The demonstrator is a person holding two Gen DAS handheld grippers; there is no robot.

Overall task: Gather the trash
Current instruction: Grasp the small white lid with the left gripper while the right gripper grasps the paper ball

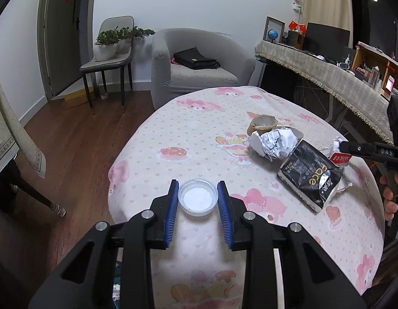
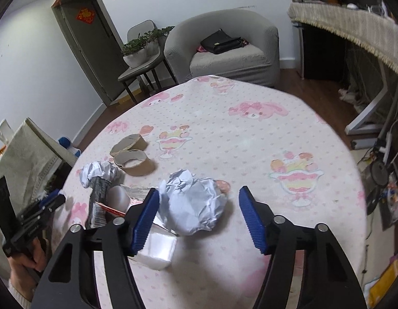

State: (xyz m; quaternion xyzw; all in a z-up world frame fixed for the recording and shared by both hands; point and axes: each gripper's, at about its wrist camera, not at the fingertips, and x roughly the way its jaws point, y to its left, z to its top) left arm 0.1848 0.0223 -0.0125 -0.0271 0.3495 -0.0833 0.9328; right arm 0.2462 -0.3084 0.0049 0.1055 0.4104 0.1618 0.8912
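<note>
A white plastic lid [image 1: 197,197] is held between the blue pads [image 1: 173,206] of the left gripper [image 1: 198,193], which is closed on its two sides. The lid is seen at the near edge of the round table [image 1: 199,134], which is covered with a pink cartoon cloth.

In the right wrist view, a crumpled ball of white paper [image 2: 193,203] lies on the cloth between the jaws of the right gripper [image 2: 199,206]. The jaws are half open; the left pad [image 2: 145,219] is at the paper's edge, the right one is apart from it. A clear plastic wrapper [image 2: 157,249] is lying under the left finger.

Further away, a black package [image 1: 312,177], another crumpled paper [image 1: 273,141] and two cardboard rings [image 2: 133,162] are seen on the table. A grey armchair [image 1: 199,61] with a black bag [image 1: 196,59] is placed behind the table.
</note>
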